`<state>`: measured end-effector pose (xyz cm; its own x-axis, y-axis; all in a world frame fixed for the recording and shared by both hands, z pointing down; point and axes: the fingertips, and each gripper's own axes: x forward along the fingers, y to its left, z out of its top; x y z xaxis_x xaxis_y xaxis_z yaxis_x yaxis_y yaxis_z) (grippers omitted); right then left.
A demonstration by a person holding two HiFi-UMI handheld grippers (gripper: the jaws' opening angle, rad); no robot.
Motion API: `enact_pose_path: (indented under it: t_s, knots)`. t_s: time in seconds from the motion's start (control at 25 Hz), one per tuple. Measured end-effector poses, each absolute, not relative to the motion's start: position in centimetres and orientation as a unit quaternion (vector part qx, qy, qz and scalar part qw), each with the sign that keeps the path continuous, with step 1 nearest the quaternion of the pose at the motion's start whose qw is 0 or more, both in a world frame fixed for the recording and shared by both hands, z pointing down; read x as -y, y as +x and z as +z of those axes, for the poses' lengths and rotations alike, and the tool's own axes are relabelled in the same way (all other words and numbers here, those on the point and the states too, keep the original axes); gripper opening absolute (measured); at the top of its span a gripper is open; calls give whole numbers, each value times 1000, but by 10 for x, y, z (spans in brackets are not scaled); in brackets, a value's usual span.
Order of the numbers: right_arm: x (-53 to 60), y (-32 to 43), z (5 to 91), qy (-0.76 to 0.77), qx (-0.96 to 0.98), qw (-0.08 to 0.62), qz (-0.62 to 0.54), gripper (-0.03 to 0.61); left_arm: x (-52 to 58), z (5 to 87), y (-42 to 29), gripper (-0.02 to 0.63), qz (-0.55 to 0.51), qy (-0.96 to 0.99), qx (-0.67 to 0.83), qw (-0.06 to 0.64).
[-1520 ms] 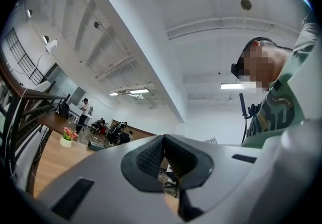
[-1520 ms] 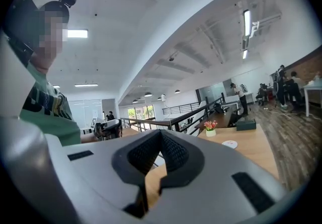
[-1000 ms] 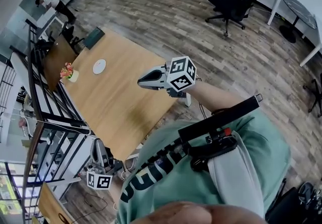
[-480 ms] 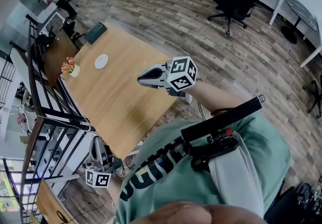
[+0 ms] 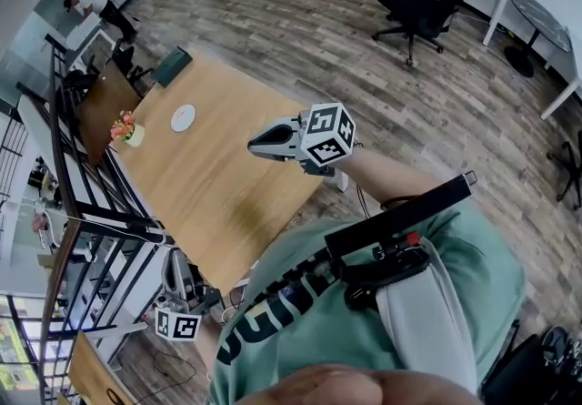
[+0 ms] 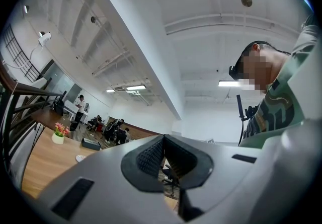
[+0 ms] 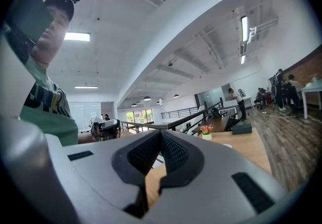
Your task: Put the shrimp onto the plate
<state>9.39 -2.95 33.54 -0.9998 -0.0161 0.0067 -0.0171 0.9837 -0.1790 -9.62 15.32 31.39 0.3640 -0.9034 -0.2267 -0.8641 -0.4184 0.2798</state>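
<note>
A small white plate lies on the far part of the long wooden table; it also shows as a pale disc, the plate and the plate, in the two gripper views. No shrimp shows in any view. My right gripper hovers over the table's near right part, shut with nothing between its pads. My left gripper hangs low beside the table's near corner, next to my body, shut and empty.
A pot of pink flowers stands at the table's left edge near the plate. A dark box lies at the far end. A black railing runs along the table's left. An office chair stands on the wood floor beyond.
The head view sways slightly, so the table shifts a little in the picture. Both grippers keep their places and stay shut.
</note>
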Motion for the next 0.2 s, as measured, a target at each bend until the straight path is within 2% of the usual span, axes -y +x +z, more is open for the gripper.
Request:
enact_pose_path:
  t_s: [0.2]
  knots:
    - [30,100,336,10,996,5,90,6,-154,312,-92,5,-176,823,537,54]
